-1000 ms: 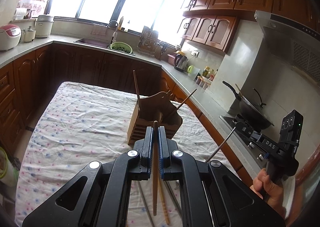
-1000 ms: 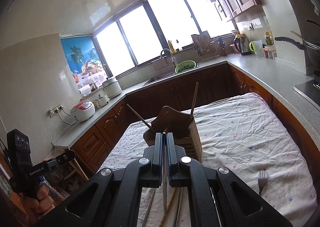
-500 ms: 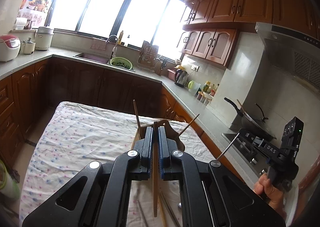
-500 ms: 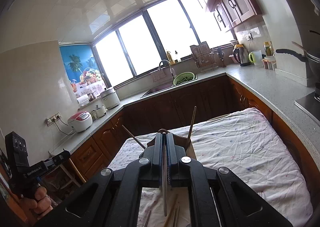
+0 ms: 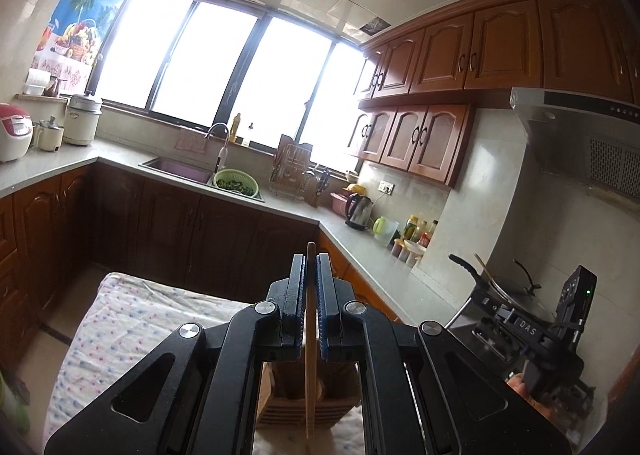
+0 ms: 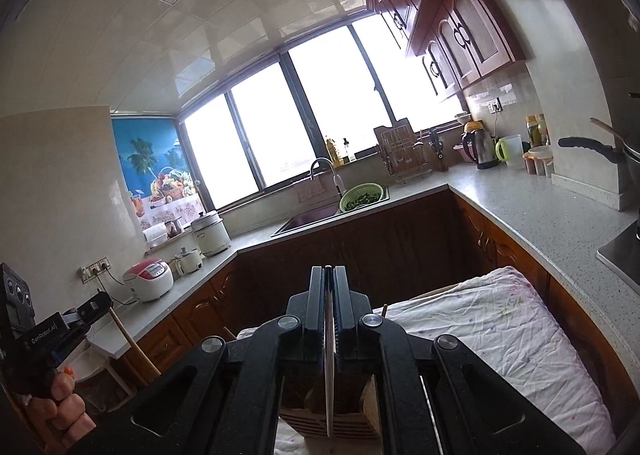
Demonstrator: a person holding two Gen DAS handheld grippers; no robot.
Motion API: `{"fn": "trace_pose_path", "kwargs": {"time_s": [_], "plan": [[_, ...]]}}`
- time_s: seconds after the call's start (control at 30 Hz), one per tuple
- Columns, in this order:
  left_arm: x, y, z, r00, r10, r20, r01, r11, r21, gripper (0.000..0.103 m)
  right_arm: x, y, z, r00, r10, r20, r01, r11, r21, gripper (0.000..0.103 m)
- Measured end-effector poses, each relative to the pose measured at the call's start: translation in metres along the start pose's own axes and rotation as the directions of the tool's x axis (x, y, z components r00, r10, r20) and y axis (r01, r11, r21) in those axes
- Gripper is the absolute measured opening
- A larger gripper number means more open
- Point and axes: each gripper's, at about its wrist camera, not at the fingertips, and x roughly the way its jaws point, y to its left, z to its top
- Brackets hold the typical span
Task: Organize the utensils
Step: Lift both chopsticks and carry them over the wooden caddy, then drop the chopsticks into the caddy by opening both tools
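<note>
Kitchen seen from two hand-held grippers. The left gripper (image 5: 310, 295) is clamped on an upright wooden chopstick (image 5: 309, 375); the right gripper (image 6: 329, 311) is pinched on a thin pale utensil (image 6: 328, 395). Both hang just above the wooden utensil holder (image 6: 344, 421) on the near cloth-covered table (image 6: 500, 335).

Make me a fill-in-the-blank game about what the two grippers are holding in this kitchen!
1. The left gripper is shut on a ______ chopstick.
2. The right gripper is shut on a thin, pale ______.
3. Below both grippers stands a wooden utensil ______.
4. The table's cloth is white with small ______ on it.

Missing words: wooden; chopstick; holder; flowers
</note>
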Motion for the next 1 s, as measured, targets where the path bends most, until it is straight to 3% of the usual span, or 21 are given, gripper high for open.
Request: {"fn": "trace_pose_path", "kwargs": {"time_s": [0.23, 0.47, 1.0], "plan": [[0.036, 0.002, 0.008, 0.998, 0.030, 0.051, -0.029, 0.999, -0.013, 0.004, 0.021, -0.007, 0.005, 1.000, -0.014, 0.026, 0.014, 1.000, 0.003, 0.004], [0.071, 0.014, -0.015, 0.993, 0.097, 0.065, -0.095, 0.995, -0.034, 0.004, 0.045, -0.017, -0.005, 0.999, -0.029, 0.020, 0.029, 1.000, -0.003, 0.004], [0.129, 0.035, -0.086, 0.981, 0.151, -0.124, -0.159, 0.986, -0.058, 0.004, 0.092, -0.040, -0.059, 0.993, -0.054, -0.102, 0.059, 0.997, 0.050, 0.004]]}}
